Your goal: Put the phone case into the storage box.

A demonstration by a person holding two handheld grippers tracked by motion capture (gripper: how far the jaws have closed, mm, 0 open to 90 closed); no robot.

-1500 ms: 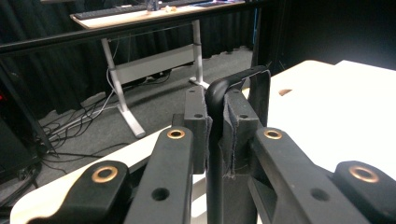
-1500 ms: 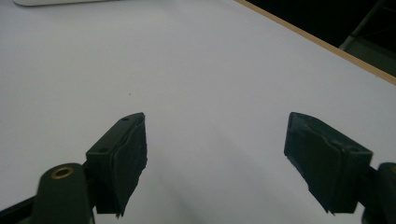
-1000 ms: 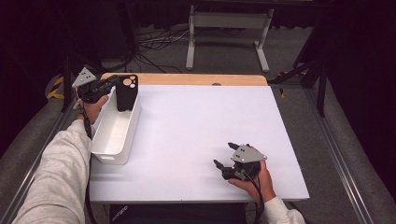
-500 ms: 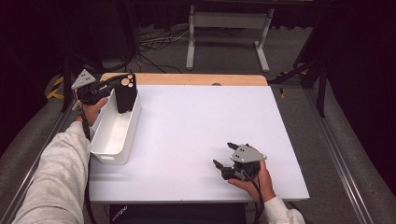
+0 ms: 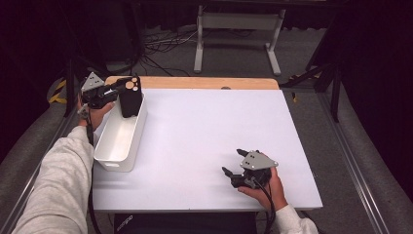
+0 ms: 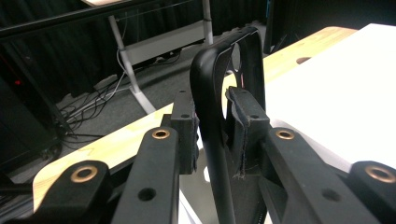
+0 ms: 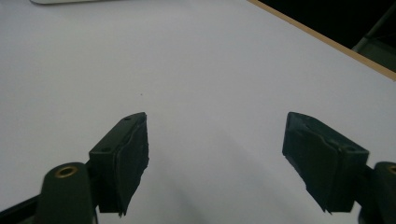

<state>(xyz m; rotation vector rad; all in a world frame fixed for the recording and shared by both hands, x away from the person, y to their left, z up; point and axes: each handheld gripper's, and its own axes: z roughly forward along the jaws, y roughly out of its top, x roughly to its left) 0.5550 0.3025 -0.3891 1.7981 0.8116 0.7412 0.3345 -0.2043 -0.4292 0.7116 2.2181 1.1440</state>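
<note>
- The left claw (image 5: pixel 127 91) is hovering over the far end of the white bin (image 5: pixel 113 146) at the far left of the surface (image 5: pixel 204 141), with a black phone case (image 5: pixel 130 97) standing on edge between its jaws.
- In the left gripper view the phone case (image 6: pixel 217 116) is rising upright in the gap of the left claw (image 6: pixel 212 126). The right-hand pad (image 6: pixel 245 135) is lying against the case's side, while the left-hand pad (image 6: pixel 187 135) is standing just beside it; I cannot tell whether that one is touching.
- The jaws of that claw have just been opening a little, with the case between them.
- From above, the lower end of the case is dipping inside the bin's far end, its camera cut-out at the upper end.
- The bin is lying lengthwise along the left edge of the surface, near to far.
- The right claw (image 5: pixel 233 165) is resting low over the near right part of the surface, well apart from the bin, held in a hand (image 5: pixel 265 187).
- In the right gripper view the right claw (image 7: pixel 215 154) is standing wide open with bare white surface (image 7: pixel 187 60) between the pads.
- A wooden strip (image 5: pixel 195 82) is running along the far edge of the surface.
</note>
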